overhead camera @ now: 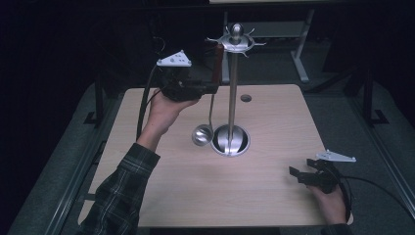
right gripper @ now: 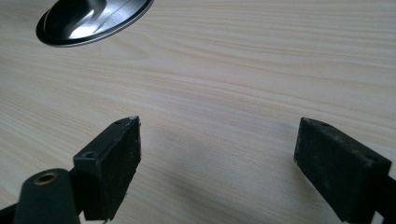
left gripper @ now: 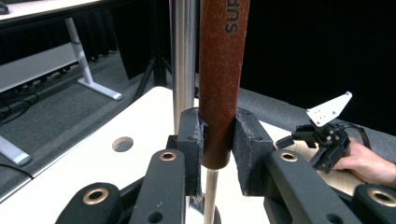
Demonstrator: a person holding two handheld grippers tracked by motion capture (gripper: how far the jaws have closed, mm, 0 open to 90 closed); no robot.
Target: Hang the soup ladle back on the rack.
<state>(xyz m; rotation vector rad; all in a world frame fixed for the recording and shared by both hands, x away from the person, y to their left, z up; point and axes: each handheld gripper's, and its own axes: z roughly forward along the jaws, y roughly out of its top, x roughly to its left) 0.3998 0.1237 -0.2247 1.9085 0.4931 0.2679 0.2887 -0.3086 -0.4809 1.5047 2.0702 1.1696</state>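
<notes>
The right gripper rests low on the near bench edge, fingers wide and empty, while farther off the raised left gripper clamps the ladle's brown handle beside the stand, its top cropped close-up.

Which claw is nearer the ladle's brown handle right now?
Left. The left claw is clamped on the ladle's brown handle beside the stand's pole; the right claw rests open at the table's near right corner.
</notes>
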